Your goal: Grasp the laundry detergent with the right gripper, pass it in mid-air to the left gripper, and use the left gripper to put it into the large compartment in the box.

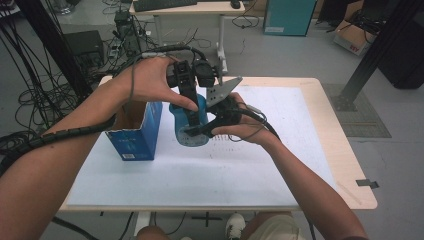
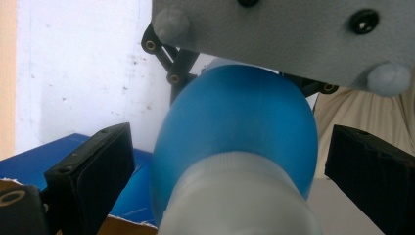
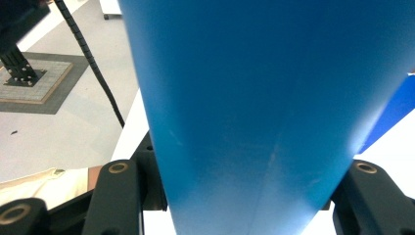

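Observation:
A blue bottle (image 1: pixel 200 107) with a white cap (image 2: pixel 240 205) stands at the middle of the table, just right of an open blue carton (image 1: pixel 134 134). My right gripper (image 1: pixel 200 131) comes in from the right and is shut on the bottle's (image 3: pixel 264 98) lower body, with a jaw pressed against each side. Its grey plate (image 1: pixel 223 91) sticks up beside the bottle. My left gripper (image 1: pixel 192 116) reaches down from above. Its two pads (image 2: pixel 95 176) stand on either side of the cap with a gap on each side, so it is open. The bottle's top is hidden in the high view.
A white sheet (image 1: pixel 280 150) covers most of the wooden table (image 1: pixel 345 165). The carton's blue wall (image 2: pixel 54 154) lies left of the bottle. On the floor are cables (image 1: pixel 35 100) at the left, a desk (image 1: pixel 190 12) behind, and a black frame post (image 1: pixel 372 55) at the right.

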### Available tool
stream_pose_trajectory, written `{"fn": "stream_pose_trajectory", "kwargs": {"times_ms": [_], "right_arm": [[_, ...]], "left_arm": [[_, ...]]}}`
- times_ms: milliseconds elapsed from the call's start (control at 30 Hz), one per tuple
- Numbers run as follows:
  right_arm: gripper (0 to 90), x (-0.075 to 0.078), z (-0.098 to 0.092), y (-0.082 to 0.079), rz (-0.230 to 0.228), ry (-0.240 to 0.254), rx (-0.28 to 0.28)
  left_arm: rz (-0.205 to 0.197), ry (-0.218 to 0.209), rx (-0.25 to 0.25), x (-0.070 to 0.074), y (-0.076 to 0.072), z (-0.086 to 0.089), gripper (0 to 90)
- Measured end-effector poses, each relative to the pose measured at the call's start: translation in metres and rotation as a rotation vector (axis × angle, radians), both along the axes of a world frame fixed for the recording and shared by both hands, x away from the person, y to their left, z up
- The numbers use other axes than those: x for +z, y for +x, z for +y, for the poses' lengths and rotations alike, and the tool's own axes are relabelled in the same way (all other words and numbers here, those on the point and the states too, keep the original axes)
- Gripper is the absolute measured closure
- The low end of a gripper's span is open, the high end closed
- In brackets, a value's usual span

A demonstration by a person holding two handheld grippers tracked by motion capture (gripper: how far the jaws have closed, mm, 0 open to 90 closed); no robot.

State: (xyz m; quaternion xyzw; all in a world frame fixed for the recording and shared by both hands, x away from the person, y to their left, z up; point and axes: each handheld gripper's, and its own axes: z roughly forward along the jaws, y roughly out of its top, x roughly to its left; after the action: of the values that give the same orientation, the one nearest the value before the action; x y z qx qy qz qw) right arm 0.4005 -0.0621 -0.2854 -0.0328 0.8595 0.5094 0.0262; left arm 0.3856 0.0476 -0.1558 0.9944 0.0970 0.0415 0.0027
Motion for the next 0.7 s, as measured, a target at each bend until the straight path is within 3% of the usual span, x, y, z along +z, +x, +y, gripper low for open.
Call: {"fn": "stream_pose_trajectory", "kwargs": {"times_ms": [367, 700], "right_arm": [[43.3, 0.0015, -0.0024, 0.0003, -0.006, 0.005, -0.003], [43.3, 0.0015, -0.0025, -0.0014, -0.007, 0.006, 0.000]], "left_arm": [[-0.004, -0.005, 0.000, -0.0001, 0.0005, -0.0011, 8.7], [-0.009, 0.000, -0.003, 0.0004, -0.0013, -0.0036, 21.6]]}}
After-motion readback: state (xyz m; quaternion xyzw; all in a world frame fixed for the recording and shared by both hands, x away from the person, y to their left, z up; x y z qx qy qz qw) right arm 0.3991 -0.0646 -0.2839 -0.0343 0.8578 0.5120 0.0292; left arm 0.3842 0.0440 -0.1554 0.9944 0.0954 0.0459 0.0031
